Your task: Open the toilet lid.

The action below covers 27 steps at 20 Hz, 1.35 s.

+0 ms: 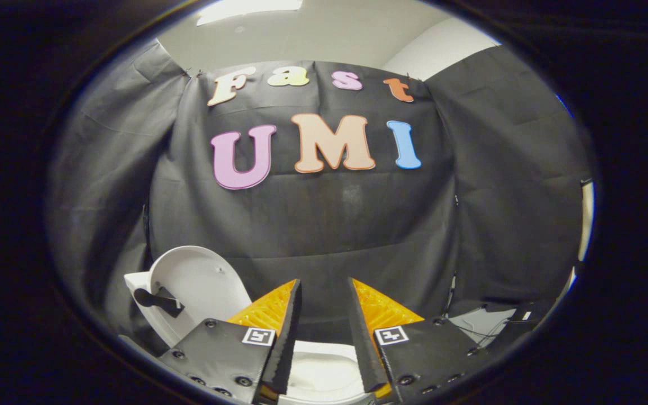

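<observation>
Black cloth (358, 225) is hung as the booth's wall across the whole background, draped in folds, and it is seen directly ahead of the gripper (324, 289) at twelve o'clock. The gripper's two fingers (287, 337) are held apart with a clear gap between them, and nothing is gripped; through that gap a white surface of the toilet (324, 371) is seen below, though which part it is cannot be told. The toilet lid (200, 284), white and rounded, is seen at about ten o'clock from the fingertips, to the left of the left finger and apart from it. The lid is stood up, tilted back against the cloth, with its inner face turned toward the camera. A dark fitting (158, 299) is seen on the lid's lower left part. At about four o'clock from the fingers, low against the cloth, a pale floor patch with thin cables (484, 326) is seen. Above the cloth, at twelve o'clock, a pale ceiling (324, 34) is seen. No object is placed between the fingers and the cloth.
</observation>
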### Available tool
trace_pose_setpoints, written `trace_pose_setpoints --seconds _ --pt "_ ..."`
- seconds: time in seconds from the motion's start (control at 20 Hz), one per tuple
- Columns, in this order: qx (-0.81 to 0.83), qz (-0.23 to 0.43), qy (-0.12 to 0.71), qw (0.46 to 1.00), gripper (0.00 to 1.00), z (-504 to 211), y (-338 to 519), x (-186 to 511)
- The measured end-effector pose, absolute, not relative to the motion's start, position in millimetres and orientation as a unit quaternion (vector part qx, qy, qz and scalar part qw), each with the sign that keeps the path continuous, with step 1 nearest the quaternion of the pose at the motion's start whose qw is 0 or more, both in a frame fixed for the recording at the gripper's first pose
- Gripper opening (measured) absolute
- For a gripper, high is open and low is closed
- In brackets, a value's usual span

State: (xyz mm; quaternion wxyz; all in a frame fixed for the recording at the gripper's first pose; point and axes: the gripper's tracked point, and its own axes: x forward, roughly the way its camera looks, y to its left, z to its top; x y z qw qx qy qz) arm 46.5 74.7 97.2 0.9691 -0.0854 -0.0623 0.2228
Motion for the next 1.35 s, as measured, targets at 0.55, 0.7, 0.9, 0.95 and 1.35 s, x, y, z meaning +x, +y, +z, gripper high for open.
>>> trace_pose_setpoints --seconds 0.55,0.7,0.9,0.95,1.35 --pt "-0.122 0.227 -0.036 0.966 0.5 82.5 6.9 85.5" --pt "-0.128 0.23 -0.033 0.964 0.5 77.4 -5.0 91.2" --pt "-0.144 0.22 0.005 0.965 0.5 57.5 -21.9 95.9" --pt "-0.152 0.22 0.018 0.964 0.5 52.2 -25.5 94.5" --pt "-0.203 0.24 0.078 0.946 0.5 31.5 -28.0 81.4"
